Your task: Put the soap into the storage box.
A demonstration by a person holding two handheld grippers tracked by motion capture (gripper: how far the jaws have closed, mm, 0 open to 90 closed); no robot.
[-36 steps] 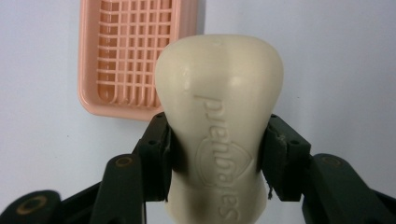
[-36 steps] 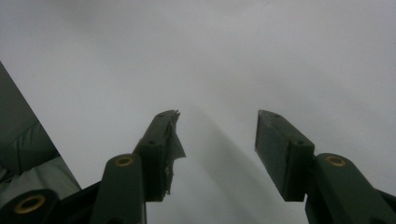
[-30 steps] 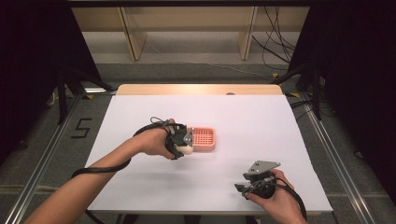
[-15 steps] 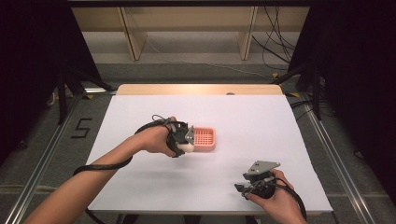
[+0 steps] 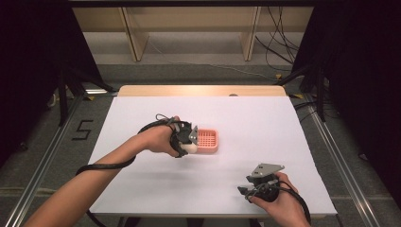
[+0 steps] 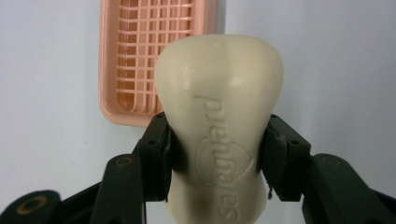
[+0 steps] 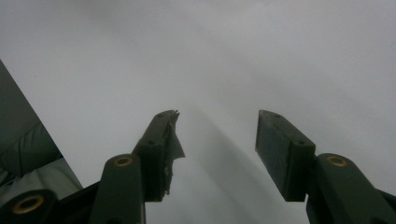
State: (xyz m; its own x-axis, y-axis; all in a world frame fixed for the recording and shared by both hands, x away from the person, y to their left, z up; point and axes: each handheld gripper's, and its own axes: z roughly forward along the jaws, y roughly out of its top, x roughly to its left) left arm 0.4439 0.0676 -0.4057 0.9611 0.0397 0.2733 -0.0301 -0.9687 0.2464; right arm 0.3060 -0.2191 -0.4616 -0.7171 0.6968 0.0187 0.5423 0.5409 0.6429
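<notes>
A cream bar of soap (image 6: 219, 126) with embossed lettering is clamped between the two black jaws of my left gripper (image 6: 217, 154), which is shut on it. Just beyond the soap lies a pink soap dish (image 6: 154, 60) with a grid floor. In the high view the left gripper (image 5: 187, 139) holds the soap (image 5: 190, 148) at the left edge of the pink dish (image 5: 207, 140), mid-table. My right gripper (image 5: 248, 189) rests near the table's front right, and its jaws (image 7: 217, 154) stand open over bare white surface with nothing between them.
The white table top (image 5: 265, 123) has a wooden strip along its far edge. Black cables trail from both grippers. Dark curtains flank the table, and metal floor rails run along both sides. The table's front edge lies close under the right hand.
The left gripper with the soap has stayed by the dish, shifting only slightly. The right gripper has not moved.
</notes>
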